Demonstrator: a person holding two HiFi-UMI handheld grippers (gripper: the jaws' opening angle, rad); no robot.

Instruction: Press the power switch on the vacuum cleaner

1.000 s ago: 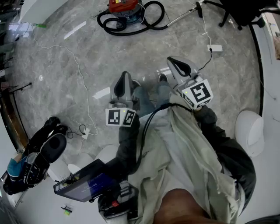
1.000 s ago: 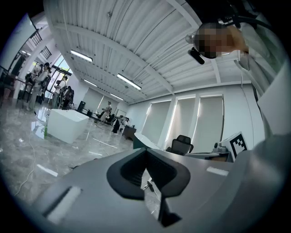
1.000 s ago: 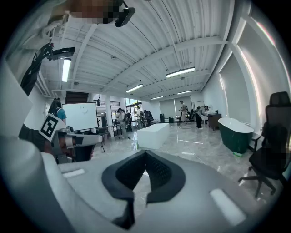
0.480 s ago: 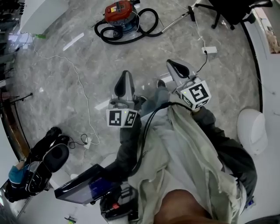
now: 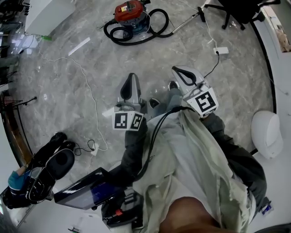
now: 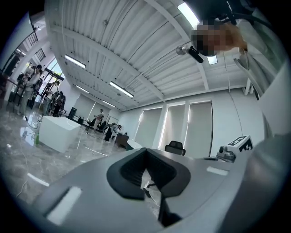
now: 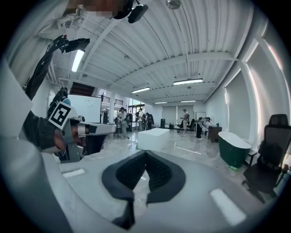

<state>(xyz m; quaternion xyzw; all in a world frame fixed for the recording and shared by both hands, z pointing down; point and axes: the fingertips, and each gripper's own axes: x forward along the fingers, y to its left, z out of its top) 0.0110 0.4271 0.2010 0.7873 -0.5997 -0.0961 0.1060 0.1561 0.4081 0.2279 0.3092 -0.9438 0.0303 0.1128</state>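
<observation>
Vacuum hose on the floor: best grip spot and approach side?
Probably the near loop of the hose, taken from above with jaws across the tube. That arc lies flat on the floor on this side of the vacuum, so nothing blocks it.

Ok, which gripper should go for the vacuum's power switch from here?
Probably left. The vacuum cleaner sits almost straight ahead of the left gripper; the right gripper is off to its side. Both are shut, empty and far from it; the switch is too small to see.
</observation>
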